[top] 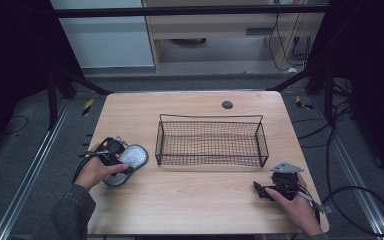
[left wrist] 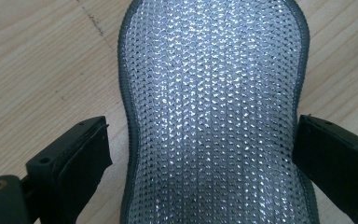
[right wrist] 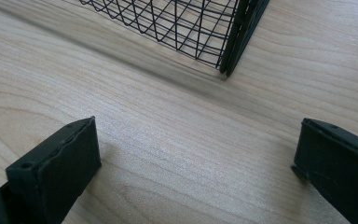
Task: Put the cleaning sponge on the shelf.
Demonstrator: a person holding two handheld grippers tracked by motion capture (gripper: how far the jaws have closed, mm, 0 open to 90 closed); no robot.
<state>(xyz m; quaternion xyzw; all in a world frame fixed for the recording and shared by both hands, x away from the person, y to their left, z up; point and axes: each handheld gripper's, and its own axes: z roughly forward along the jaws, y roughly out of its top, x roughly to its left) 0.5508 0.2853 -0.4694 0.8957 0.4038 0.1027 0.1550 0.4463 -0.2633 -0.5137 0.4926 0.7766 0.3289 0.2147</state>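
Observation:
A silver mesh scouring pad (top: 132,156) (left wrist: 214,84) with a dark grey border lies flat on the wooden table (top: 190,200), left of the basket. My left gripper (top: 122,159) (left wrist: 203,140) straddles its near end, open. The pad sits between the jaws, with a strip of bare wood showing beside the left jaw. A black wire basket (top: 210,118) (right wrist: 191,28) stands empty at the table's middle. My right gripper (top: 260,190) (right wrist: 196,140) rests low near the front right, open, with bare wood between its jaws. It points toward the basket's near corner.
A dark round cable hole (top: 227,104) sits behind the basket near the table's far edge. Black cables (top: 360,200) trail over the floor at the right. A person's hands and sleeves come in over the table's front edge.

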